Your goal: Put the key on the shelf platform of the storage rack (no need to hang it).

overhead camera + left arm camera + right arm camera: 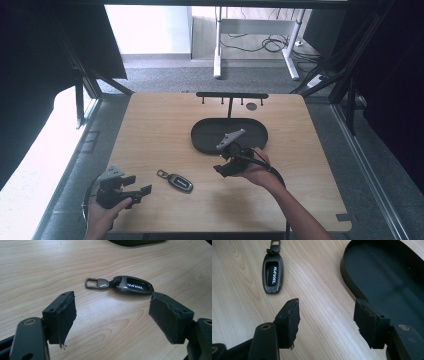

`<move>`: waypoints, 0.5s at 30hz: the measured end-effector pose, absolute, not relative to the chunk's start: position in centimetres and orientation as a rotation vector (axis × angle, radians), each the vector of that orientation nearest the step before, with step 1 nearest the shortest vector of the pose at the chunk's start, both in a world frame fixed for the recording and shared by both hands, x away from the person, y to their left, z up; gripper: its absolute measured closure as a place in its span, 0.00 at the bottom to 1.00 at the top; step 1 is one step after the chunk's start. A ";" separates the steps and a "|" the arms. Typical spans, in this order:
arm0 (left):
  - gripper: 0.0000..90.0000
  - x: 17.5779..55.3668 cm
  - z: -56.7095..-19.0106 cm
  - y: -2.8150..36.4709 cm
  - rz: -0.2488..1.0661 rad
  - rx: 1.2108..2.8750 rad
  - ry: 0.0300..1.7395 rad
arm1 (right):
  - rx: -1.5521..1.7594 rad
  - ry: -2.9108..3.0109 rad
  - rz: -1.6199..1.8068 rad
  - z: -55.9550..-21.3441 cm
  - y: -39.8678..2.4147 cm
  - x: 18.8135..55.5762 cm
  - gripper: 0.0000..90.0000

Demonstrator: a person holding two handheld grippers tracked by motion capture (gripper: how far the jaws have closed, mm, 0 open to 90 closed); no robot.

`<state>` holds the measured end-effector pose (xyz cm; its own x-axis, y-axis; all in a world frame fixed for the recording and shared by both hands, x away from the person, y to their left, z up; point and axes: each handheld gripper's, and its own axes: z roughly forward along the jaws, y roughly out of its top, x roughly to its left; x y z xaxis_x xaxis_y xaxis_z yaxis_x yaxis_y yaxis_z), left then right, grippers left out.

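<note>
A Haval key fob (176, 181) lies on the wooden desk (160, 125) between the spread left gripper (140, 192) and spread right gripper (221, 167), near a black oval tray (200, 135).

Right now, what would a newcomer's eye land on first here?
Probably the dark car key with white HAVAL lettering, lying alone on the bare wooden table between the two hands. Next, the black oval tray at the table's middle, with a hook rack standing behind it. Both tools are open and hold nothing: the left tool near the front-left corner, the right tool at the tray's near rim.
</note>
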<state>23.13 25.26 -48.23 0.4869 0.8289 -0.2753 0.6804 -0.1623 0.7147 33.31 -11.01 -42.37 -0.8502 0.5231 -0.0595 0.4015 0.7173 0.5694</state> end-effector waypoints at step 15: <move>0.24 23.0 -48.1 25.3 0.221 1.902 1.243 | 0.650 2.782 0.770 -42.7 -6.8 33.6 0.42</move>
<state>23.00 25.34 -48.12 0.4945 0.8234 -0.2783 0.6766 -0.1637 0.7179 33.63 -6.83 -42.69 -0.8877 0.4567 -0.0578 0.3621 0.7702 0.5250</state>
